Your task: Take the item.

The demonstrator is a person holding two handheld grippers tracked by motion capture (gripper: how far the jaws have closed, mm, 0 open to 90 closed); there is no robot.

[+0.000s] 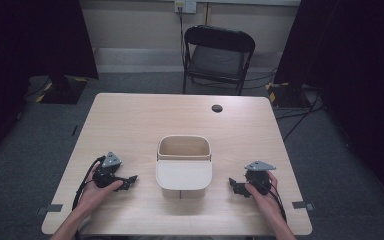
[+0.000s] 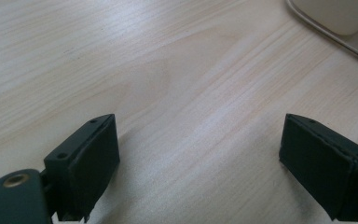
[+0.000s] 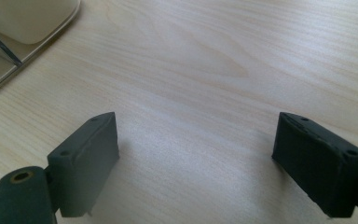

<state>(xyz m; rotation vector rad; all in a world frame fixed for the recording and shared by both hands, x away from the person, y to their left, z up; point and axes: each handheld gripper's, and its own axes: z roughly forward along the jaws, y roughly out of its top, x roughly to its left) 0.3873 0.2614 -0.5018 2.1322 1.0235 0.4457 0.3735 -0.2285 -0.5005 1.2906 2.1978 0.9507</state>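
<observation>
— High view: where was the bin (image 1: 184,167)?
— Mid-table (image 1: 130,120), between my left gripper (image 1: 128,181) and right gripper (image 1: 235,186); both had jaws spread wide, nothing between them.

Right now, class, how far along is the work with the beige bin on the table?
Done: nothing visible; the bin sits mid-table, its swing lid tilted. In hand: nothing; the left claw and right claw rest open on the table either side of it, clear of it. Left: reaching and handling the bin, likely all of it.
</observation>
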